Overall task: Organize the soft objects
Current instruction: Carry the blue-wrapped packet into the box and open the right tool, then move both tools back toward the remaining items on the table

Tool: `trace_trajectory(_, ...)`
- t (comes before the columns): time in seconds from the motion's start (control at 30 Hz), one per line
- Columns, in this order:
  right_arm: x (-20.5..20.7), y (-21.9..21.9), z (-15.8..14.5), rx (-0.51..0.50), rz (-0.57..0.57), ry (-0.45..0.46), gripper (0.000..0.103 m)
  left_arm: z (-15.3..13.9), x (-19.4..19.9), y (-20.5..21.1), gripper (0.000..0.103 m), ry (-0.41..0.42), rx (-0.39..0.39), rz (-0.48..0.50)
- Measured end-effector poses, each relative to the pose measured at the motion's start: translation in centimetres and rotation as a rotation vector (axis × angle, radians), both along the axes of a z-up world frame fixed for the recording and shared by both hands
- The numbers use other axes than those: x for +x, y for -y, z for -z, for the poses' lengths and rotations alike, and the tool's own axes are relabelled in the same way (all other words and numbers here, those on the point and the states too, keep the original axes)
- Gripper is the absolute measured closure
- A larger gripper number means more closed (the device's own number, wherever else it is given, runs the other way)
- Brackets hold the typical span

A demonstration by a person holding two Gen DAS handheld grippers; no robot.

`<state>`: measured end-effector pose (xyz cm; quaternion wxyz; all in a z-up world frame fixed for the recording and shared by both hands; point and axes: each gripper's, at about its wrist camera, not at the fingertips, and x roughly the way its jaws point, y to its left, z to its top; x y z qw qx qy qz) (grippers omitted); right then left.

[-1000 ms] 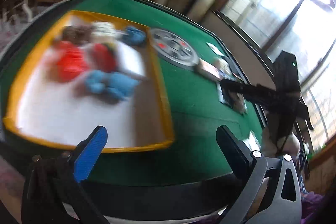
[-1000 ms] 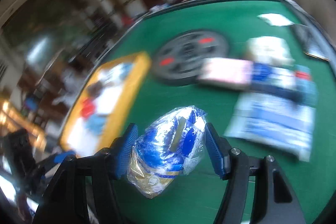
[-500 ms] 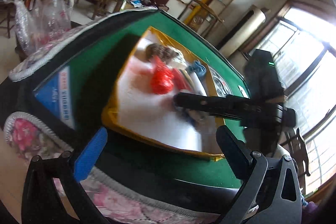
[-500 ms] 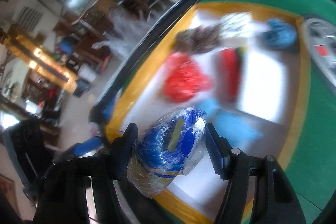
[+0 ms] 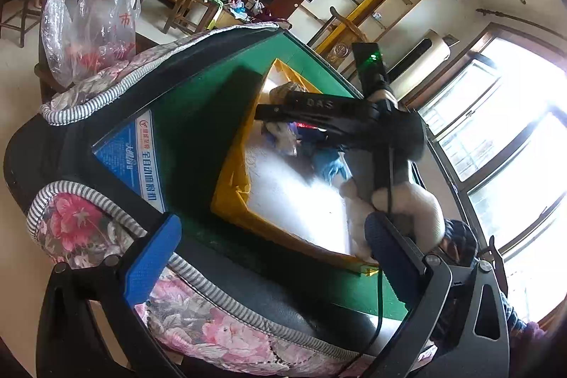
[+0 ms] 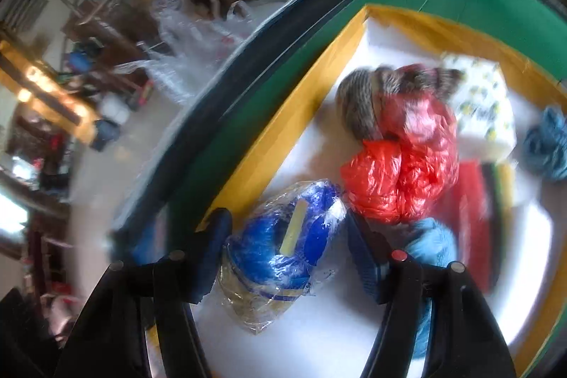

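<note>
Clamping a clear bag of blue netting [image 6: 283, 247] between its pads, the right gripper [image 6: 288, 257] hangs over the yellow-rimmed tray [image 6: 283, 137], at the tray's 7 o'clock corner. A red plastic bag [image 6: 400, 162] lies just beside the bundle at 2 o'clock. The left gripper [image 5: 280, 257] stands open and empty near the green table [image 5: 198, 116] edge.

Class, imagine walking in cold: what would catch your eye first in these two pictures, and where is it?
First, the blue packet clamped in the right gripper, low over the yellow-rimmed tray. Next, the red bag just beyond it in the tray, against a striped brown bundle. From the left wrist, the empty left gripper frames the green table.
</note>
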<state>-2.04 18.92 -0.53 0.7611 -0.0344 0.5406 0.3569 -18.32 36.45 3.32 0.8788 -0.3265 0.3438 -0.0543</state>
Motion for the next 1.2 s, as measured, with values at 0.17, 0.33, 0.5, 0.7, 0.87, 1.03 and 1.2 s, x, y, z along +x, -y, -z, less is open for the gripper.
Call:
trace_trajectory(0.17, 1.2, 1.7, -0.5, -0.002, 0.047, -0.006, 0.038, 0.0, 0.1, 0.2, 0.000, -0.002, -0.010, 0.017)
trace_trajectory(0.33, 1.3, 4.2, -1.3, 0.079, 0.074, -0.077, 0.034, -0.1, 0.4, 0.9, 0.000, -0.001, -0.004, 0.036)
trace_trajectory(0.5, 0.9, 6.0, -2.7, 0.151, 0.087, -0.075, 0.033, -0.5, 0.9, 2.3, 0.000, -0.001, 0.005, 0.074)
trace_trajectory(0.7, -1.1, 11.7, -6.5, 0.268, 0.118, -0.002, 0.033, -1.8, 1.3, 4.9, 0.000, 0.041, 0.031, 0.157)
trace_trajectory(0.87, -2.0, 22.4, -8.0, 0.159, 0.301, 0.140, 0.033, -1.9, 2.4, 8.4, 0.000, 0.054, 0.036, 0.260)
trace_trajectory(1.03, 0.5, 38.0, -7.0, -0.040, 0.697, 0.186, 0.033, -2.0, 3.2, 11.2, 0.000, 0.046, 0.032, 0.320)
trace_trajectory(1.2, 4.5, 45.0, -4.5, -0.137, 0.807, 0.128, 0.033, -2.7, 3.1, 13.3, 0.000, 0.035, 0.059, 0.349)
